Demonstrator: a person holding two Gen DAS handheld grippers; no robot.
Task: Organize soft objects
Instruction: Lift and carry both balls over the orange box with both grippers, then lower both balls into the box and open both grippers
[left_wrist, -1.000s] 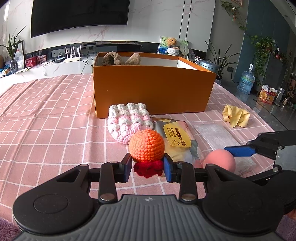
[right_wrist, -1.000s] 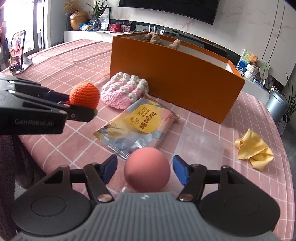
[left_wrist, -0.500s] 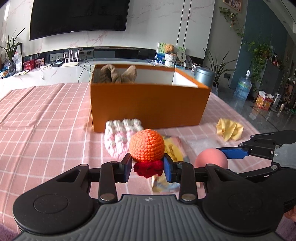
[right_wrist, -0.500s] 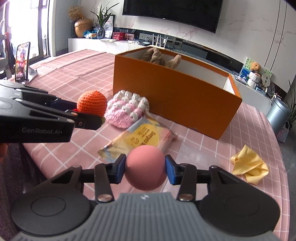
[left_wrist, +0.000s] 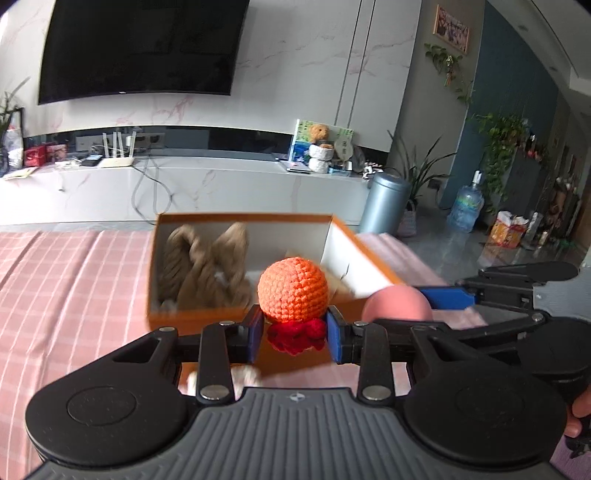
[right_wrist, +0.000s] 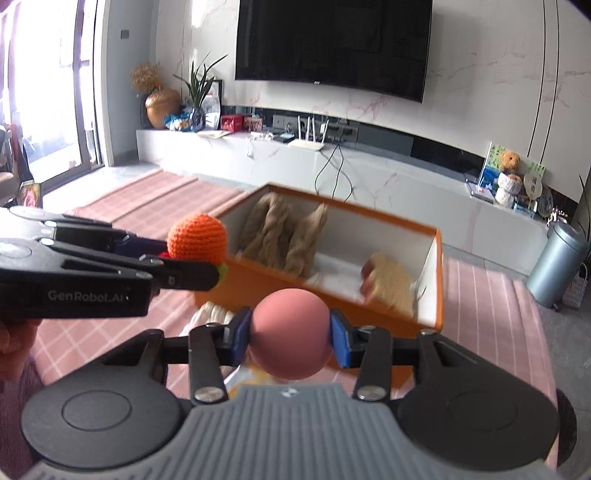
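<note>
My left gripper (left_wrist: 295, 332) is shut on an orange crochet ball (left_wrist: 293, 288) with a red frill under it. It is held in the air before the open orange box (left_wrist: 373, 266). My right gripper (right_wrist: 291, 336) is shut on a smooth pink ball (right_wrist: 290, 317), also lifted, just short of the box's near wall (right_wrist: 258, 280). In the right wrist view the left gripper (right_wrist: 192, 254) comes in from the left with the orange ball (right_wrist: 197, 236) at the box's left corner. A beige knitted item (right_wrist: 280, 232) and a cream soft item (right_wrist: 391, 280) lie in the box.
The box stands on a pink checked tablecloth (left_wrist: 74, 280). Below the grippers lie a pink-and-white crochet piece (right_wrist: 214, 314) and part of a yellow packet (right_wrist: 251, 376). A grey bin (right_wrist: 561, 266) stands on the floor to the right, beyond the table.
The right gripper has shut on the pink ball. Both grippers have risen and moved toward the box with their loads, so the box's inside now shows and the table items have dropped below.
</note>
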